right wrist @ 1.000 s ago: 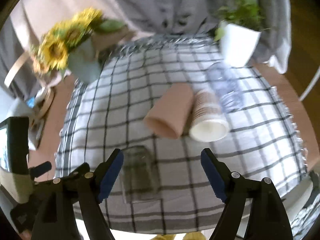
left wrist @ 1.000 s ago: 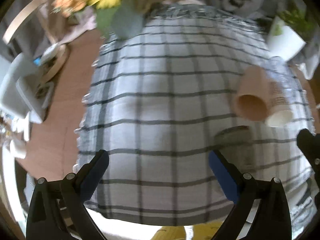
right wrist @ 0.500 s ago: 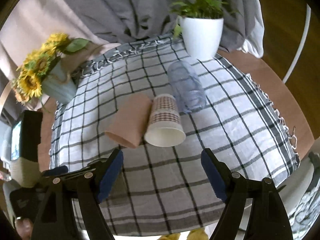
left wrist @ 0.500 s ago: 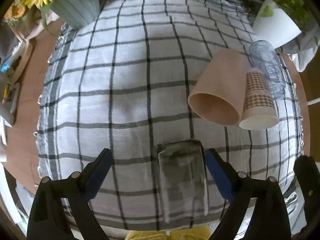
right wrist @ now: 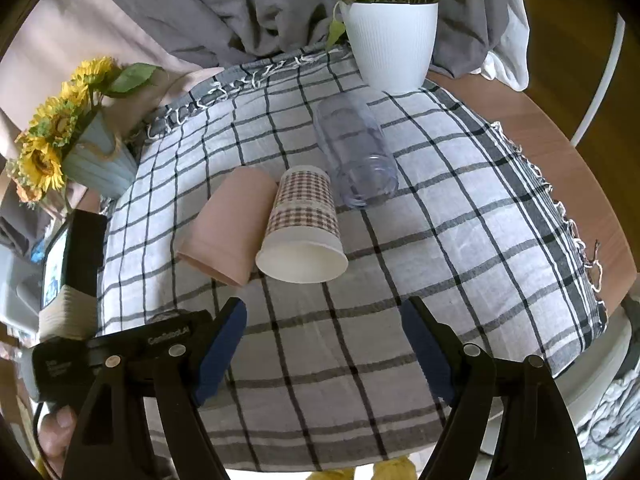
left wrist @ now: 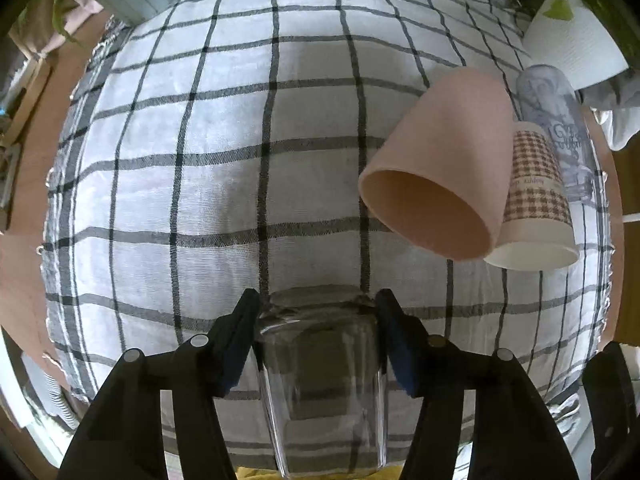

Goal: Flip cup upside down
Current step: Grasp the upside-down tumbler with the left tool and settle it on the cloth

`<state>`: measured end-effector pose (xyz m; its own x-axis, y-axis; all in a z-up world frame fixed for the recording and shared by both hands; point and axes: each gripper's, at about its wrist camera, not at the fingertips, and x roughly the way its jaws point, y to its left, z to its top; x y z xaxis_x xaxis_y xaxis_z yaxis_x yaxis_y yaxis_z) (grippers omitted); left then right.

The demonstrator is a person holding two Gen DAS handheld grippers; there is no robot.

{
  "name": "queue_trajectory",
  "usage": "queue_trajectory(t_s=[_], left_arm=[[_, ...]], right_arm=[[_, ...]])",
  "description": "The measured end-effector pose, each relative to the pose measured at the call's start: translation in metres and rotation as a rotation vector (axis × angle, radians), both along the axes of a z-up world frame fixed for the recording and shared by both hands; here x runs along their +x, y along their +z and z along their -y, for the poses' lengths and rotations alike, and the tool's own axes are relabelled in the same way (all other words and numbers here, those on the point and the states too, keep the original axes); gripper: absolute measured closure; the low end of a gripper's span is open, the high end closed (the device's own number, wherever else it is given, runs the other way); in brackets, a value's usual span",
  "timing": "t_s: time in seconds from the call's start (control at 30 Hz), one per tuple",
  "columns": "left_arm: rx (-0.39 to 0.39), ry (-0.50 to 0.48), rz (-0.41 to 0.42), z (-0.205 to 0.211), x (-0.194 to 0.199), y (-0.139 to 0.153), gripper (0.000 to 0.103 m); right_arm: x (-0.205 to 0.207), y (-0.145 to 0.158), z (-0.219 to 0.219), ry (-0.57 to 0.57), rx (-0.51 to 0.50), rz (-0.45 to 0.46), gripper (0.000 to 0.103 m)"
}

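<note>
A clear glass cup (left wrist: 320, 376) lies on its side on the checked cloth (left wrist: 200, 160), base pointing away. My left gripper (left wrist: 318, 320) is shut on it, blue pads against both sides near the base. A pink cup (left wrist: 440, 168) (right wrist: 224, 224), a checked paper cup (left wrist: 534, 208) (right wrist: 304, 228) and a clear plastic tumbler (left wrist: 560, 128) (right wrist: 356, 152) lie on their sides further right. My right gripper (right wrist: 324, 344) is open and empty above the cloth, short of the paper cup. The left gripper's body (right wrist: 112, 352) shows at the lower left of the right wrist view.
A white plant pot (right wrist: 390, 44) stands at the back right of the round table. A pale blue vase with sunflowers (right wrist: 96, 160) stands at the back left. Grey fabric hangs behind. The wooden table rim (right wrist: 560, 152) shows on the right.
My left gripper moved forward and down around the glass cup and closed on it. My right gripper shifted slightly, keeping the paper cup ahead, and stayed open.
</note>
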<state>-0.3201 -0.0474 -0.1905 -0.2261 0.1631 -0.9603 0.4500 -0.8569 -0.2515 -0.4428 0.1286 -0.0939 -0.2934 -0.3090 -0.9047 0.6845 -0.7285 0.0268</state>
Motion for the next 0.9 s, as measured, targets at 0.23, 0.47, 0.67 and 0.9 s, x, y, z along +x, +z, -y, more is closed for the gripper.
queue_trajectory(t_s=[0.23, 0.47, 0.67, 0.9], left_arm=[[-0.039, 0.025, -0.069, -0.004, 0.021, 0.025, 0.045], [-0.076, 0.042, -0.119, -0.004, 0.035, 0.042, 0.045], [-0.123, 0.047, -0.156, -0.015, 0.048, 0.05, 0.046], [-0.185, 0.054, -0.21, -0.03, 0.065, 0.055, 0.046]], right_arm=[[-0.001, 0.01, -0.006, 0.03, -0.023, -0.005, 0.023], [0.006, 0.019, -0.008, 0.091, -0.051, -0.009, 0.023], [0.011, 0.021, -0.013, 0.134, -0.046, -0.038, 0.023], [0.012, 0.021, -0.022, 0.161, -0.041, -0.057, 0.023]])
